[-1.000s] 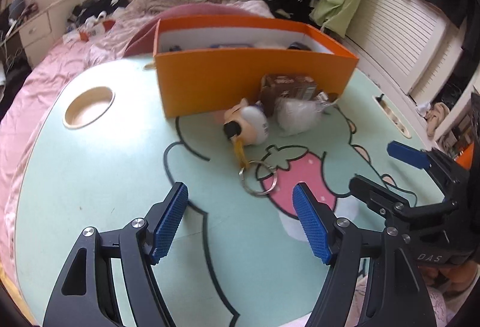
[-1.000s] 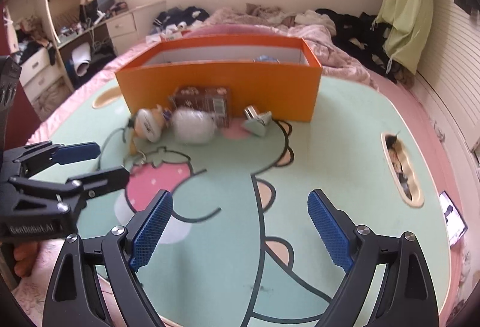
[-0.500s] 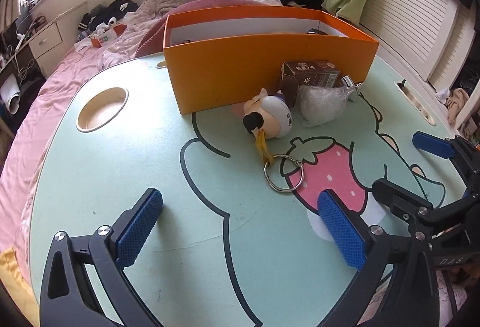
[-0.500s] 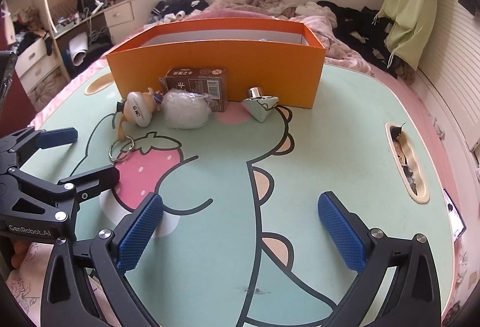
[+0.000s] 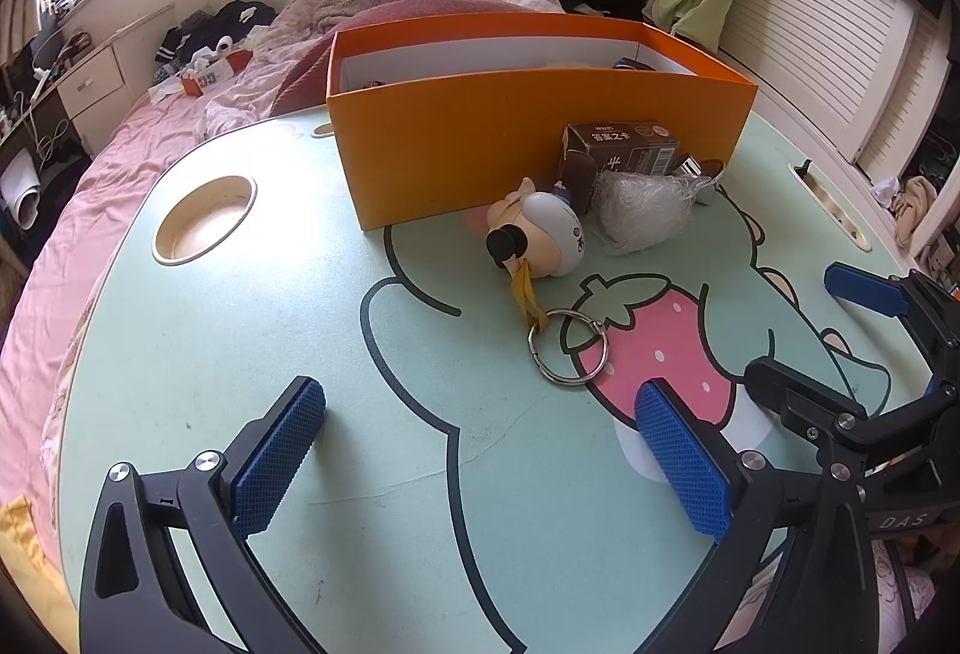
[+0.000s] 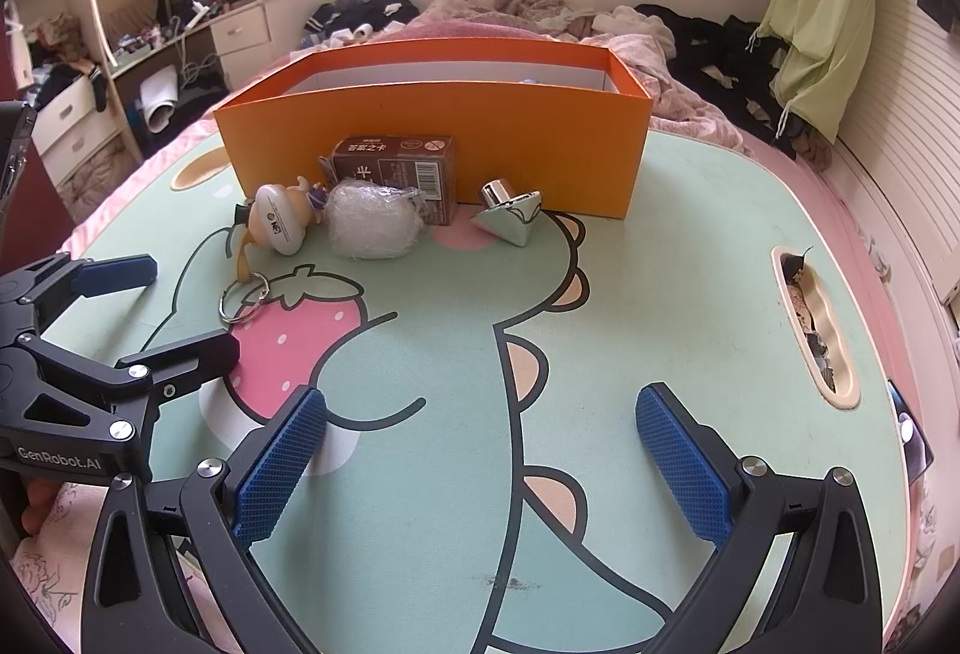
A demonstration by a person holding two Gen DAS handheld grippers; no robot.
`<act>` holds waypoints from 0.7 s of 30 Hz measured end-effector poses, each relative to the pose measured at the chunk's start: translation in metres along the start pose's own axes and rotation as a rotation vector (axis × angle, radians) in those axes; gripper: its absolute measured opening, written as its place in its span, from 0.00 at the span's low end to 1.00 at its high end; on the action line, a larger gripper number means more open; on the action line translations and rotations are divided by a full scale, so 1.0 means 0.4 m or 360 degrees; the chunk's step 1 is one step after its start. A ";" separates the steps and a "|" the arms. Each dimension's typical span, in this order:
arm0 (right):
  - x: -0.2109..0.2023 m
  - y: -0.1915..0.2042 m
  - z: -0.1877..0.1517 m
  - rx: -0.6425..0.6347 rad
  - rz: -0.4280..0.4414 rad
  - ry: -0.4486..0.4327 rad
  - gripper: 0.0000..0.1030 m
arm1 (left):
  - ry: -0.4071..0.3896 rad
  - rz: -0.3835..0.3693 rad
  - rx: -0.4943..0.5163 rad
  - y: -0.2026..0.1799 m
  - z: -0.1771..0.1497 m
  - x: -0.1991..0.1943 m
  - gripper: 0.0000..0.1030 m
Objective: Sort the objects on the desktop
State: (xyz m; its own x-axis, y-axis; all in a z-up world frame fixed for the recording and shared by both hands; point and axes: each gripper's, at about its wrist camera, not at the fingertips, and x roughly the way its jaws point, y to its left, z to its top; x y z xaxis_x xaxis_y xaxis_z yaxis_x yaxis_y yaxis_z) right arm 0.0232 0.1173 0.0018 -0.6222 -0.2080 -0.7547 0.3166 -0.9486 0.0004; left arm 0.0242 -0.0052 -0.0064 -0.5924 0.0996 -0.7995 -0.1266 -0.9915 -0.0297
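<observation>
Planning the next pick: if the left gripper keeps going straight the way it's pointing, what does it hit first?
Probably the bare table just ahead of the open left gripper; the key ring lies slightly farther on, to the right.

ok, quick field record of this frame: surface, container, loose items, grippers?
surface: green cartoon table
container: orange box, open top, at table's far side
loose items: figure keychain, plastic-wrapped bundle, brown carton, silver piece, all in front of box
left gripper: open, empty
right gripper: open, empty
</observation>
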 end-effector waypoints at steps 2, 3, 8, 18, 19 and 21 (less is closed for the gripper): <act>0.000 0.000 0.000 0.0000 0.0000 0.0000 1.00 | 0.0000 0.0000 0.0000 0.001 0.000 0.000 1.00; 0.000 0.001 0.000 0.0001 -0.0001 0.0000 1.00 | 0.0000 0.0000 0.0000 0.000 0.000 0.000 1.00; 0.000 0.001 -0.001 0.0001 -0.0001 0.0000 1.00 | -0.0001 0.0000 0.0000 0.001 0.000 0.000 1.00; 0.001 0.002 -0.003 0.0001 -0.0001 -0.0001 1.00 | -0.0002 0.0000 0.0000 0.000 -0.002 0.000 1.00; 0.001 0.002 -0.003 0.0001 -0.0001 -0.0001 1.00 | -0.0002 0.0000 0.0000 0.001 -0.002 0.000 1.00; 0.001 0.002 -0.003 0.0001 -0.0001 -0.0001 1.00 | -0.0002 0.0000 0.0000 0.000 -0.002 0.000 1.00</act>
State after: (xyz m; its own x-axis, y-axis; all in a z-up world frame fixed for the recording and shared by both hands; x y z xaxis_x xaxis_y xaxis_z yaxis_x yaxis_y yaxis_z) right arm 0.0241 0.1167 0.0005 -0.6229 -0.2073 -0.7543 0.3155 -0.9489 0.0003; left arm 0.0251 -0.0052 -0.0069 -0.5932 0.0998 -0.7989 -0.1266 -0.9915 -0.0299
